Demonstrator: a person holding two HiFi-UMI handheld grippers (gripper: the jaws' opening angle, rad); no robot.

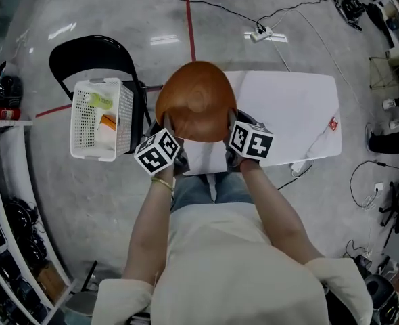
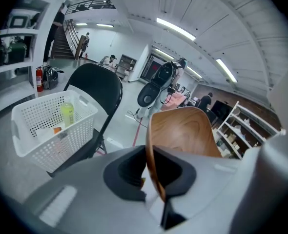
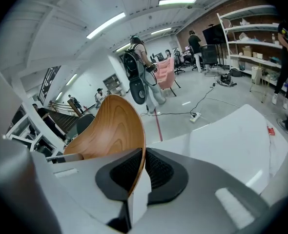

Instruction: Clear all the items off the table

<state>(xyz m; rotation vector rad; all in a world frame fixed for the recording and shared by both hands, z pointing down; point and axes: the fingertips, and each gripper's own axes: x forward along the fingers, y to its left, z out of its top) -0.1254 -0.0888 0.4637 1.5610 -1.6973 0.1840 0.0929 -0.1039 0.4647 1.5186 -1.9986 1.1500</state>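
Head view: wooden bowl (image 1: 196,100) is held up over the left edge of the table (image 1: 294,107), left gripper (image 1: 166,133) and right gripper (image 1: 230,133) each pinching opposite rims; likely stiff, light and slick, so rim grips suit.

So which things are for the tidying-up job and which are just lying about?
For the job: wooden bowl, clamped by left gripper and right gripper; white basket on the black chair; white table.
Just lying about: power strip and cables on the floor; fire extinguisher.
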